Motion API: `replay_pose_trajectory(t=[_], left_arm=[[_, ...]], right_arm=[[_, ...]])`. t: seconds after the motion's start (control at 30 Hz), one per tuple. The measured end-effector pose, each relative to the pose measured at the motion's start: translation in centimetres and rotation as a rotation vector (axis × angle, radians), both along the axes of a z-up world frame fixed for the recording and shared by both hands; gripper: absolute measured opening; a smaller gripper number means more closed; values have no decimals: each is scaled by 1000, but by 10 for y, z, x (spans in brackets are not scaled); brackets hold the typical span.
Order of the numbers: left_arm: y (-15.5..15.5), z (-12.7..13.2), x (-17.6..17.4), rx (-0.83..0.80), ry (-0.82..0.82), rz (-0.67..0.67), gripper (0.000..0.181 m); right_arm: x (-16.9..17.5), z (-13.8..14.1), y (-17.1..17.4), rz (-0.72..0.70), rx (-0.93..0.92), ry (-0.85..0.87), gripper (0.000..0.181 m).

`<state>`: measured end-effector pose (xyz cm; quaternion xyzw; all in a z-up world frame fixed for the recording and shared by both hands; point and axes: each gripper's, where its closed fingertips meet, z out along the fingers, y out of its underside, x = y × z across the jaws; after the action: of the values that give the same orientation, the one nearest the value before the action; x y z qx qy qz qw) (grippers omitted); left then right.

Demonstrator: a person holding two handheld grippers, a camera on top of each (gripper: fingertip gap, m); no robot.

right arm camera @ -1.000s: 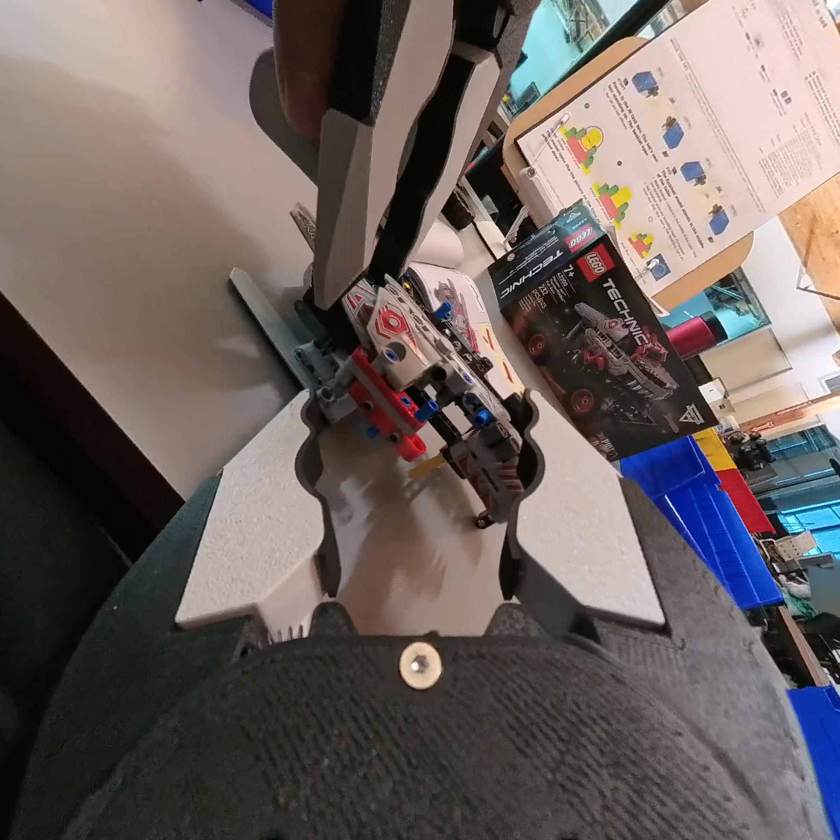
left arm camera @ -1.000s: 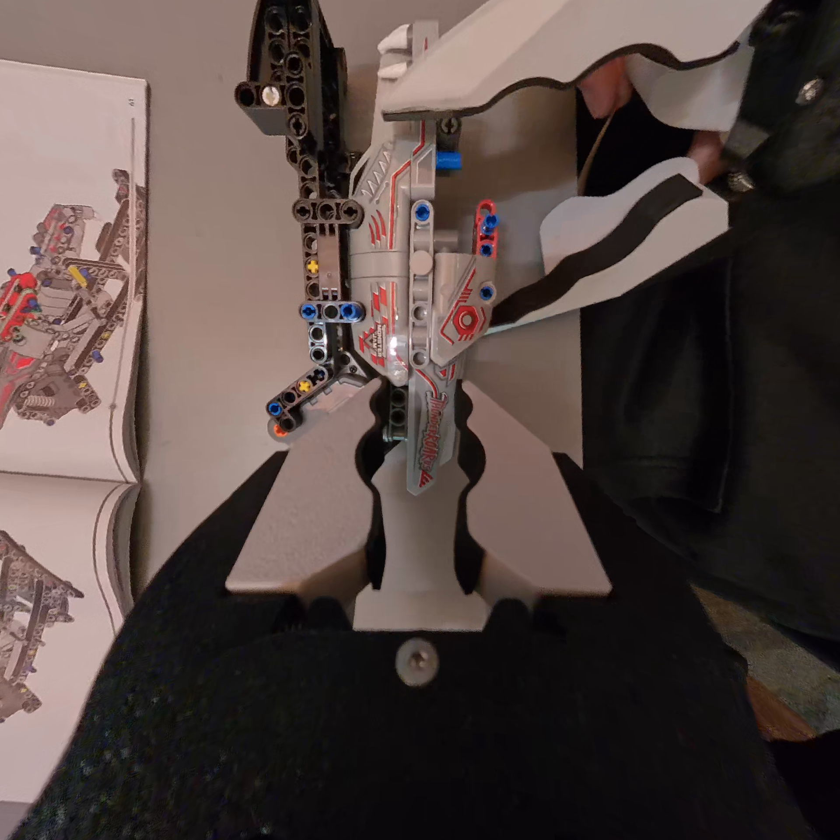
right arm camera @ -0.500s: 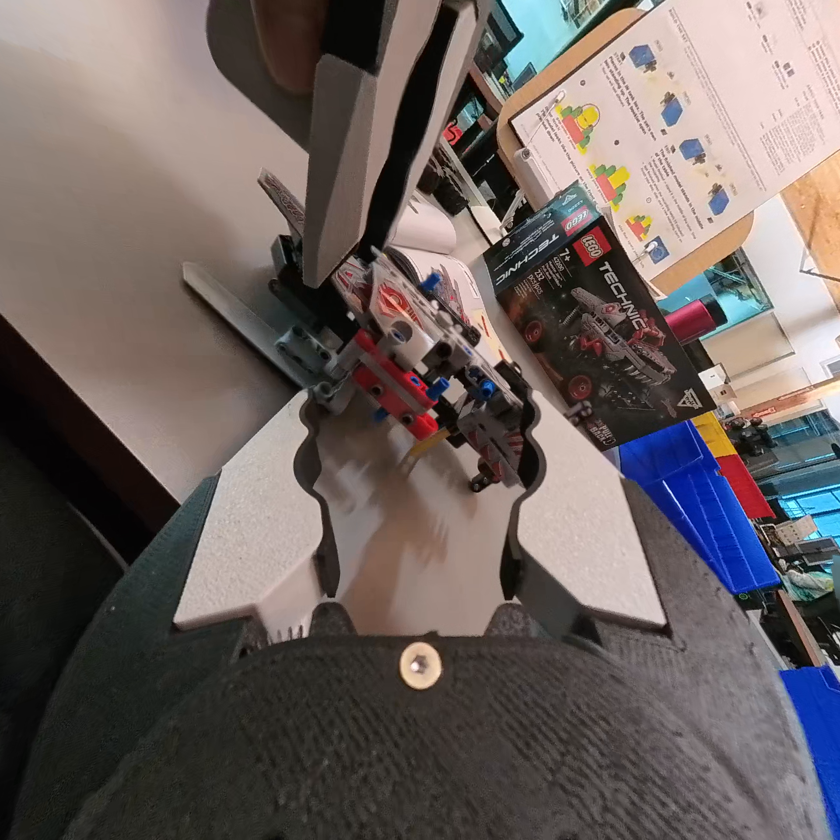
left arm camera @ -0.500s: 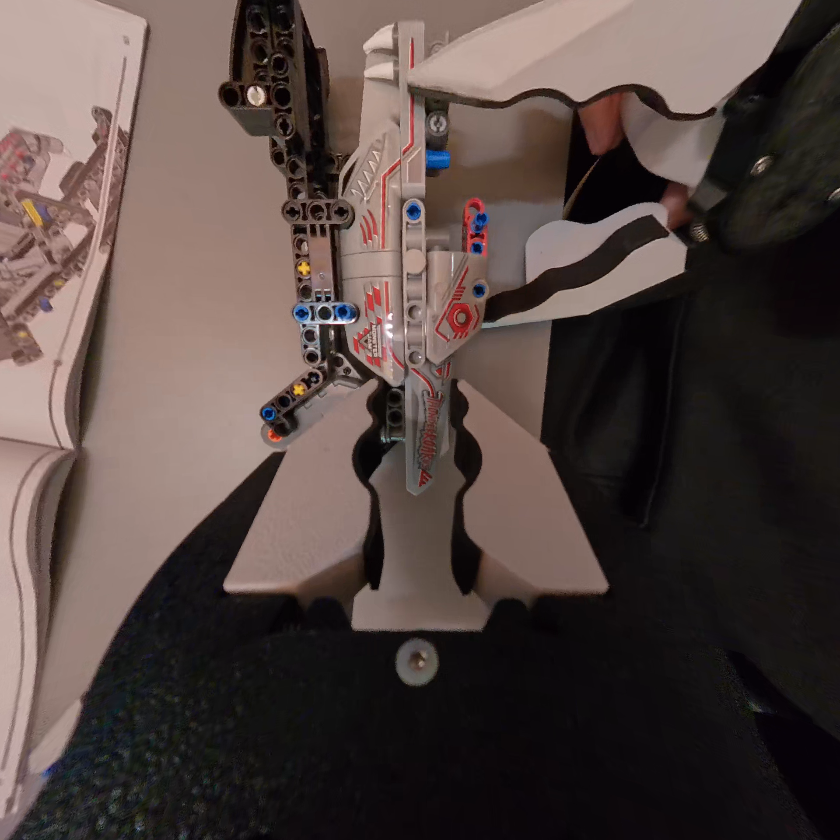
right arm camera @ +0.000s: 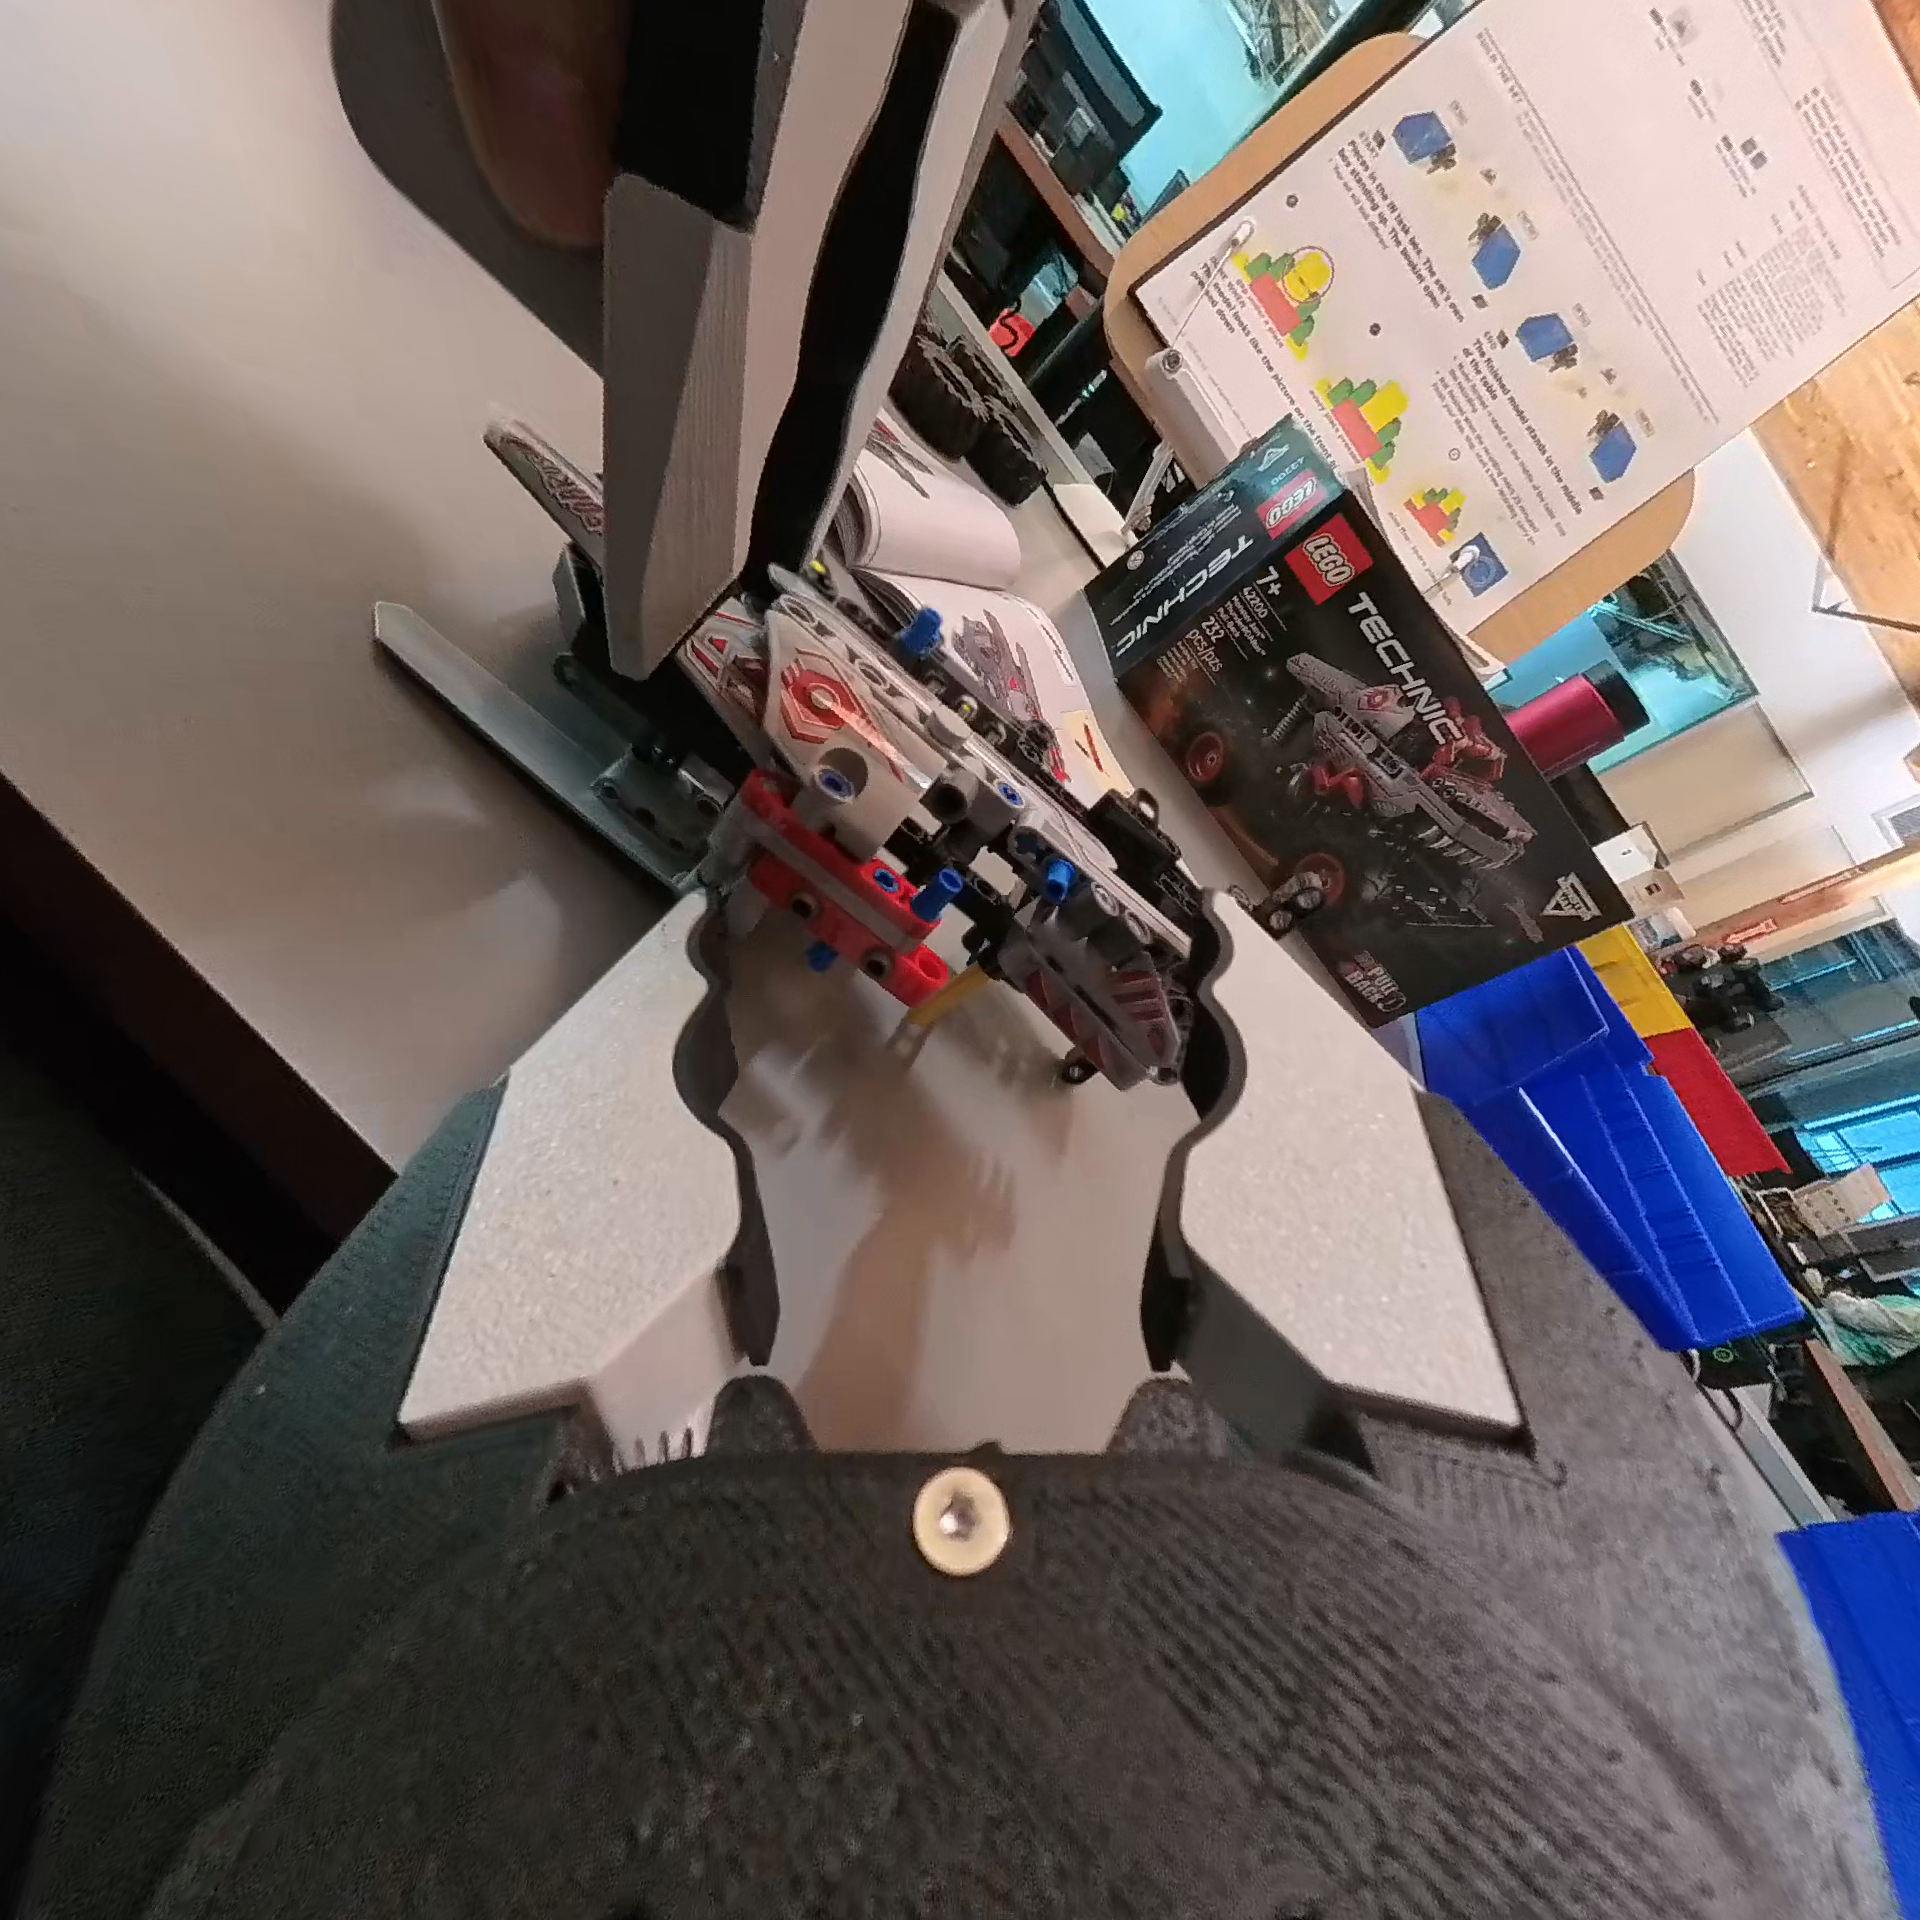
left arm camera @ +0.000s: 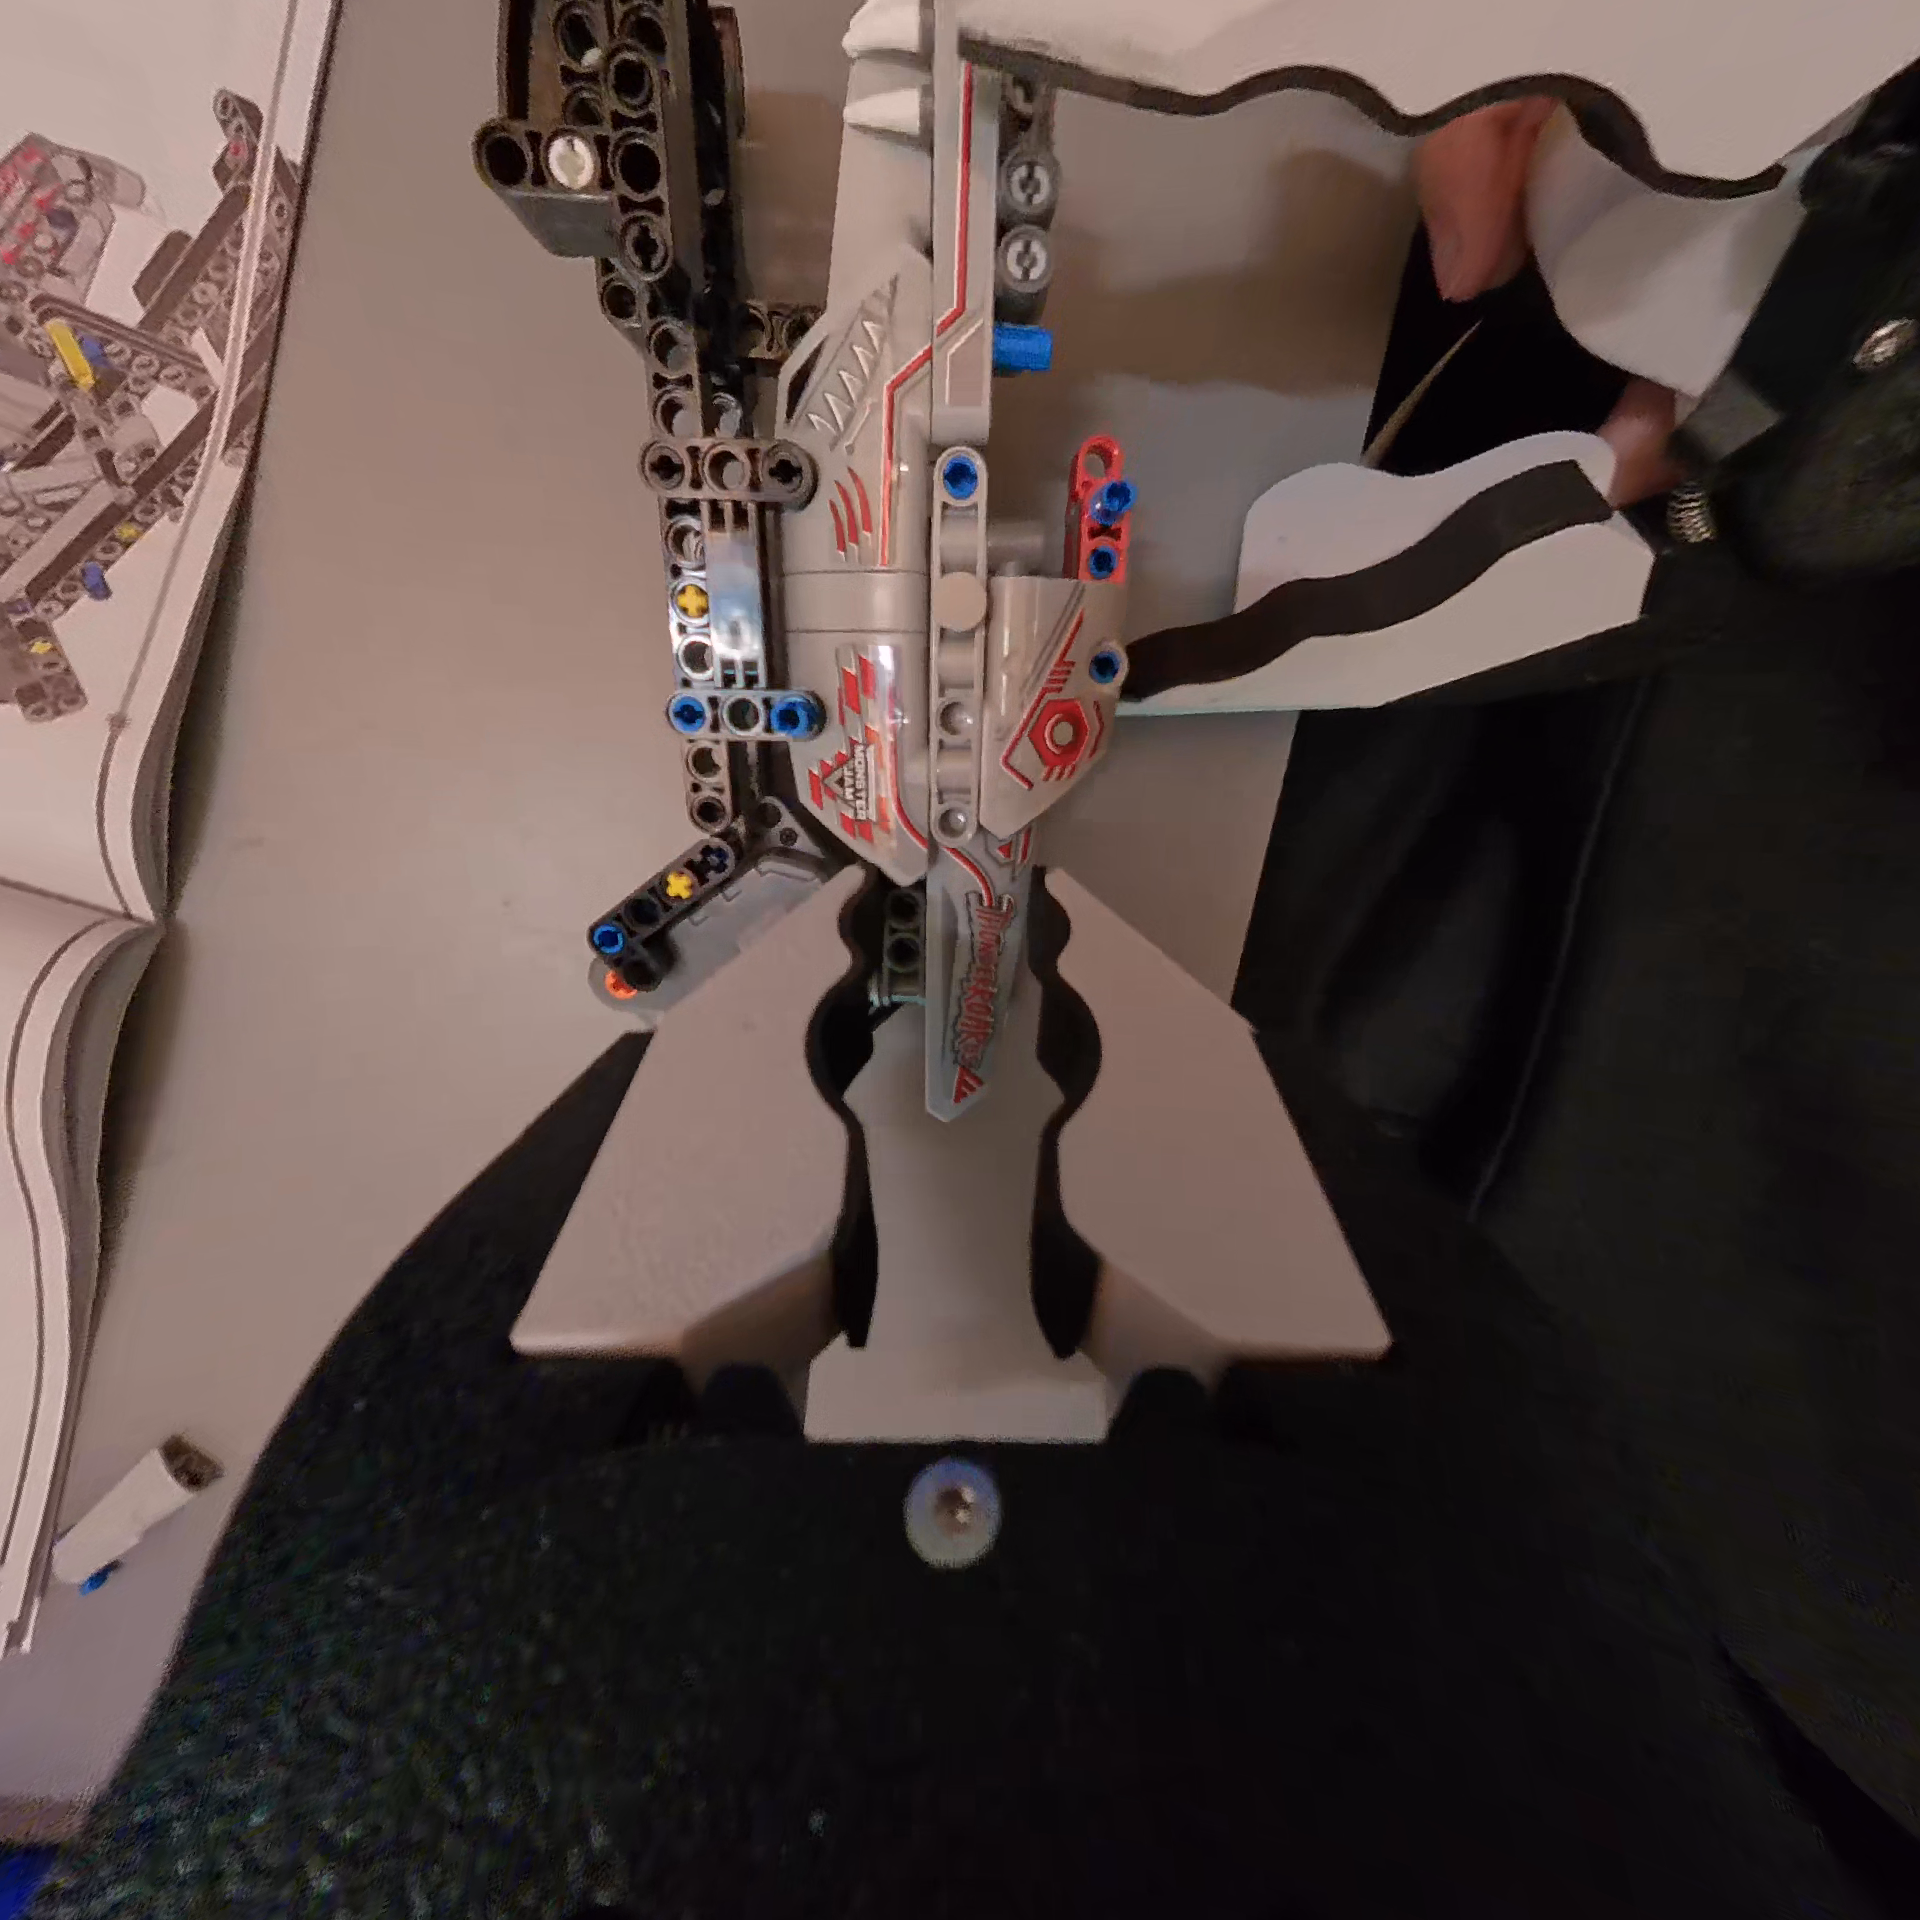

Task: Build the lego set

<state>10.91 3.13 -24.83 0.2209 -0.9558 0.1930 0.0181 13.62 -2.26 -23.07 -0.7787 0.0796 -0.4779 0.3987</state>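
Left gripper pinches the lego model; right gripper, spread, hides its front

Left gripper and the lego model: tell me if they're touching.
Touching. The left wrist view shows the left gripper closed on the lego model, its fingers pressed against the grey tail panel between them.
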Motion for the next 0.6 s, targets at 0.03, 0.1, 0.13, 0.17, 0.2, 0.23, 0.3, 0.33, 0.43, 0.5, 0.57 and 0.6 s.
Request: replay_pose_trajectory(t=[0.03, 0.1, 0.13, 0.17, 0.2, 0.23, 0.3, 0.33, 0.43, 0.5, 0.57, 0.6], left_arm=[[0, 0, -1, 12, 1, 6, 25], [-2, 0, -2, 26, 10, 23, 25], [-2, 0, -3, 36, 6, 27, 25], [-2, -1, -3, 44, 1, 31, 25], [-2, -1, -4, 51, -1, 37, 25], [-1, -1, -5, 59, -3, 43, 25], [-1, 0, -5, 61, -18, 63, 25], [-1, 0, -5, 62, -18, 75, 25], [1, -2, -5, 65, -17, 106, 25], [1, -3, -4, 67, -24, 122, 25], [0, -3, -4, 77, -31, 123, 25], [0, -3, -4, 82, -30, 122, 25]], right_arm=[[0, 0, -1, 0, -1, -3, 86], [-1, 0, -1, 2, 4, -4, 85], [-1, 0, -2, 2, 2, -4, 85], [-1, 0, -2, 1, 0, -5, 85], [-2, 0, -3, 0, -1, -6, 85], [-2, 0, -3, 0, -2, -8, 84], [-3, 0, -3, -1, -3, -11, 83], [-3, 0, -3, -1, -4, -12, 83], [-4, 0, -3, -1, -5, -14, 82], [-4, 0, -2, 1, -3, -13, 82], [-5, 0, -1, 10, -6, -16, 82], [-5, 0, -1, 17, -11, -20, 83]])
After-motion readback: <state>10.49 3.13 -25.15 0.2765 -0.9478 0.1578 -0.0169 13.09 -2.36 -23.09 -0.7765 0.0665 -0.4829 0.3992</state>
